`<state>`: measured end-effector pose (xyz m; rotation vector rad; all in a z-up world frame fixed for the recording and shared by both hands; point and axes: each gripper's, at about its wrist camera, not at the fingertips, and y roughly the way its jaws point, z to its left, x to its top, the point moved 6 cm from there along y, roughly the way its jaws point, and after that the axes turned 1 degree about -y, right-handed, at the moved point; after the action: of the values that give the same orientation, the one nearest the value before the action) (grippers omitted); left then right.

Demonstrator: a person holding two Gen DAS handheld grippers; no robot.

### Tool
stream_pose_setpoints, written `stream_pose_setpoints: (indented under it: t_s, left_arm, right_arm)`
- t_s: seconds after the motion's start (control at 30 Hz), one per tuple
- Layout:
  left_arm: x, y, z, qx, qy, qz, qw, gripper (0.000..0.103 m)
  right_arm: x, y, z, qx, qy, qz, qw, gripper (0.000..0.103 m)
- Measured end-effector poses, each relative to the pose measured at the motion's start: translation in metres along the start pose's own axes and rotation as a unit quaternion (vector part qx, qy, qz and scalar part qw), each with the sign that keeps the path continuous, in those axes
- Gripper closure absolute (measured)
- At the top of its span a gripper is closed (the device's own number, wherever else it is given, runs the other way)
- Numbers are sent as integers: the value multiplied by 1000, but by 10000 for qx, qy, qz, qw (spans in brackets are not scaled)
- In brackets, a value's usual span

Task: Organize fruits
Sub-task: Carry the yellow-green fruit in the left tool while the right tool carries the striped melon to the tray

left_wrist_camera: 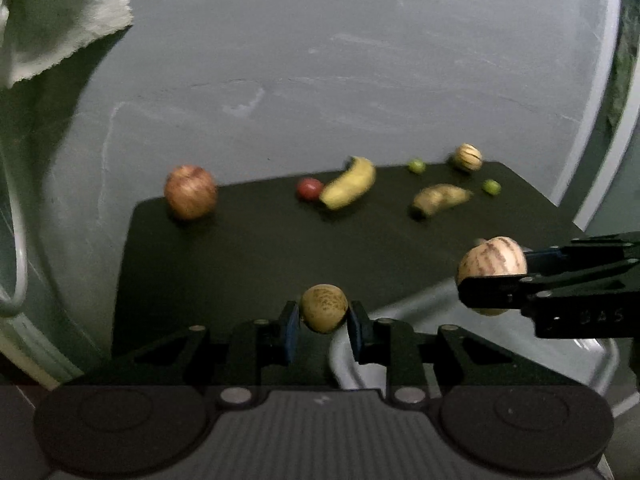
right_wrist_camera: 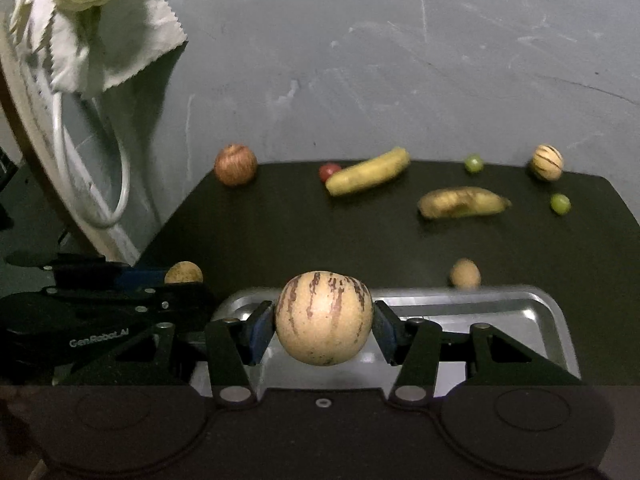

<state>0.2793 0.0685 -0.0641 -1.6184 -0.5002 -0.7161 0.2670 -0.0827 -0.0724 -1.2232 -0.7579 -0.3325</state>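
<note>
My left gripper is shut on a small speckled yellow-brown fruit, held above the near left corner of a metal tray. My right gripper is shut on a pale round fruit with dark purple stripes over the same tray. On the black table lie an apple, a small red fruit, a yellow banana, a browner banana, two green grapes, a small striped fruit and a small brown fruit by the tray's far rim.
A grey wall rises right behind the table. A white cloth hangs at the upper left above a white looped tube. The table's left edge drops off beside my left gripper.
</note>
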Motion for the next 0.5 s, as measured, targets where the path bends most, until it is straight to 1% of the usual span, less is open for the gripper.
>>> stream_pose_setpoints:
  t_s: [0.23, 0.4, 0.5]
  left_arm:
    - [-35, -21, -45, -164, 158, 304, 9993, 74]
    - [-61, -32, -68, -230, 263, 504, 9981, 74]
    - [-71, -36, -78, -231, 287, 594, 9976, 74]
  right_arm:
    - [-43, -23, -8, -14, -194, 204, 9996, 49]
    - [-62, -32, -11, 3, -280, 309, 9991, 49]
    - [-68, -35, -12, 27, -309, 342, 9989, 49]
